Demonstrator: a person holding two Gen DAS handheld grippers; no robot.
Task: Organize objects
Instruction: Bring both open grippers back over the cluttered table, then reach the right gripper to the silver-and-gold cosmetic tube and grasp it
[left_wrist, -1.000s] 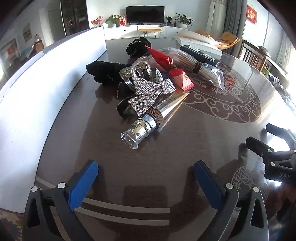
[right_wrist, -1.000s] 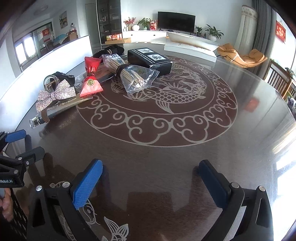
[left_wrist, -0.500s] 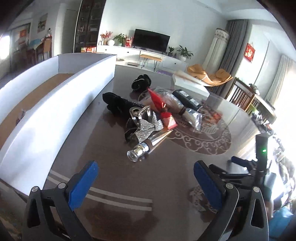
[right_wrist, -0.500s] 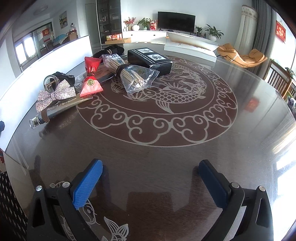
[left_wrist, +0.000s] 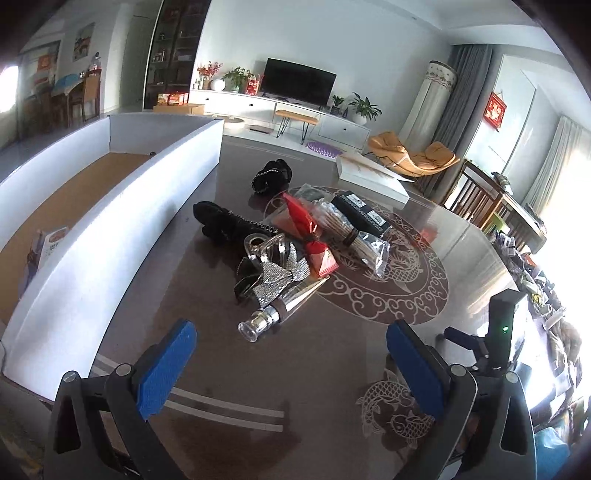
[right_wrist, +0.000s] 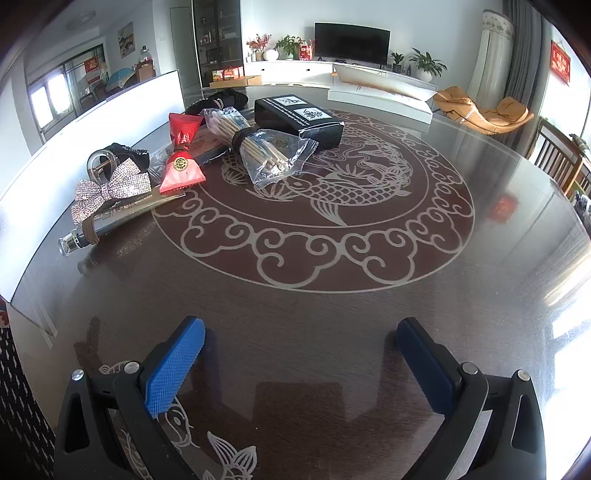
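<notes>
Both grippers — left (left_wrist: 288, 365) and right (right_wrist: 301, 363) — were held agape, empty; the silver bottle (left_wrist: 275, 312) was judged nearest for grasping.

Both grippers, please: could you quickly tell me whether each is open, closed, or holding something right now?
Left gripper: open, holding nothing, above the table.
Right gripper: open, holding nothing.

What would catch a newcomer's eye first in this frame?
Probably the pile of small items on the dark table: a sparkly rhinestone bow lying on a silver tube, with a red wrapped packet just behind. Next, the table's pale carp-and-cloud medallion, and the long white box along the left edge.
</notes>
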